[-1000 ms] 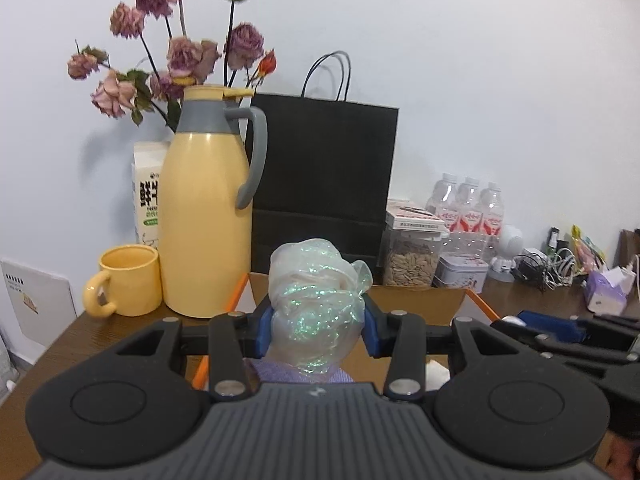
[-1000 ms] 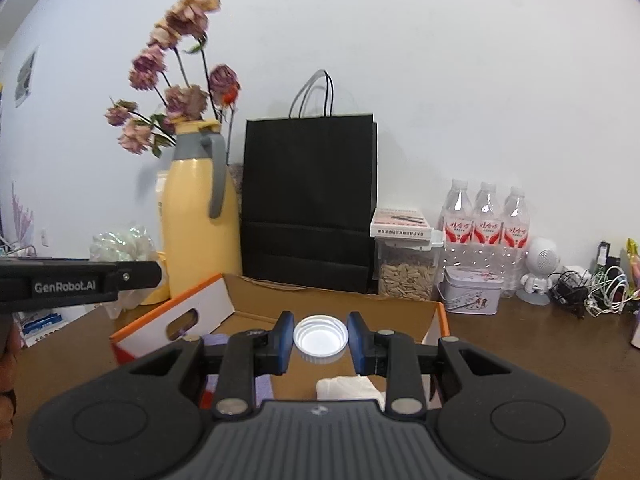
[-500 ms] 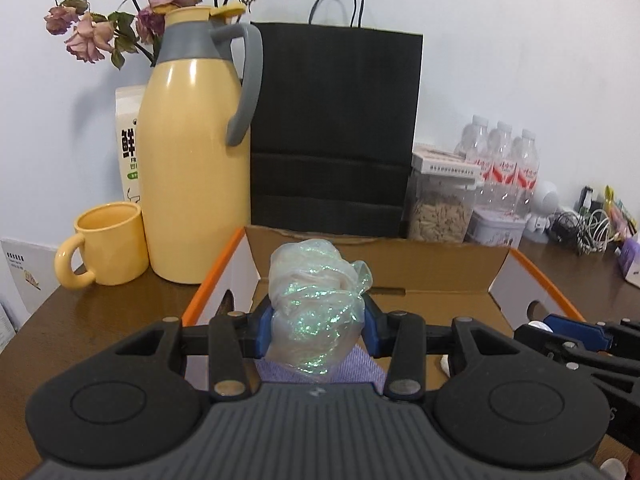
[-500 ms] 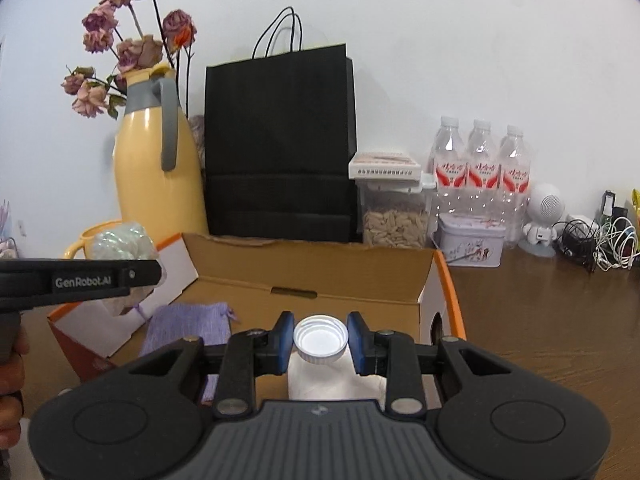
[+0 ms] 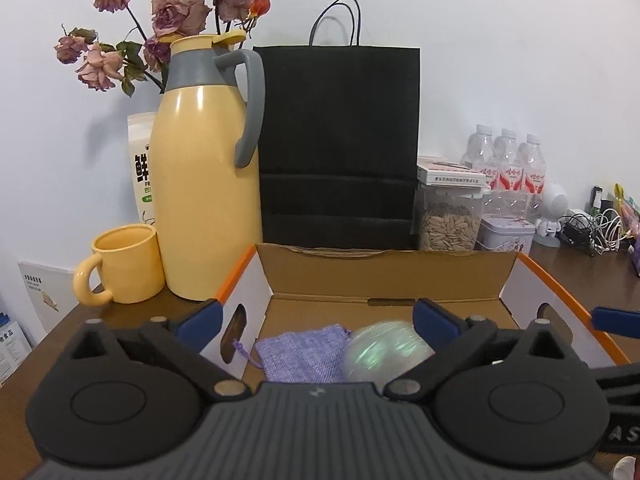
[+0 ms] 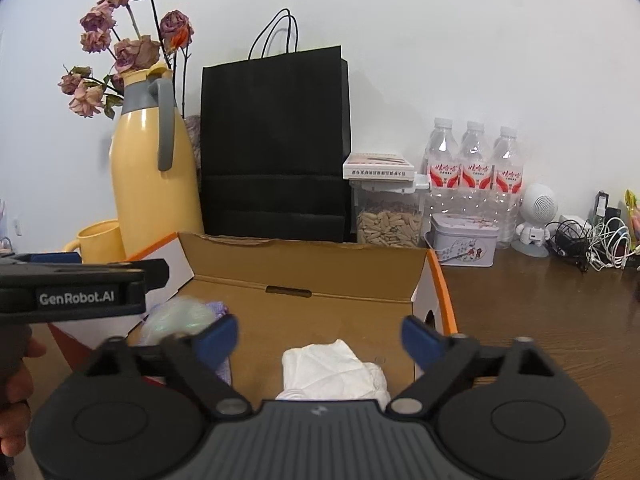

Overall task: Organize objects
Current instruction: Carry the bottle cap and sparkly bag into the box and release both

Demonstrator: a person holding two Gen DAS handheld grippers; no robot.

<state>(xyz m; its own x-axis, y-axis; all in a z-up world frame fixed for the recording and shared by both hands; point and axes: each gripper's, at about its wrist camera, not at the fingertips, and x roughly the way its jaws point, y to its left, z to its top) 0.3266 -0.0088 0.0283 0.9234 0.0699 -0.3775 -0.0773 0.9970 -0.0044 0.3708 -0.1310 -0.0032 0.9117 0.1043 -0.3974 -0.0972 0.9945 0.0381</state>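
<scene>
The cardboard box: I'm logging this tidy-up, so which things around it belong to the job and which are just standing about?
Part of the job:
cardboard box
shiny plastic bundle
purple pouch
white tissue
left gripper and right gripper, both opening

Just standing about:
yellow jug
yellow mug
black bag
water bottles

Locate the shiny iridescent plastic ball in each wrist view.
Left wrist: shiny iridescent plastic ball low centre, in the cardboard box, beside the purple pouch.
Right wrist: lower left, same box.
Shared landmark: black paper bag.
</scene>
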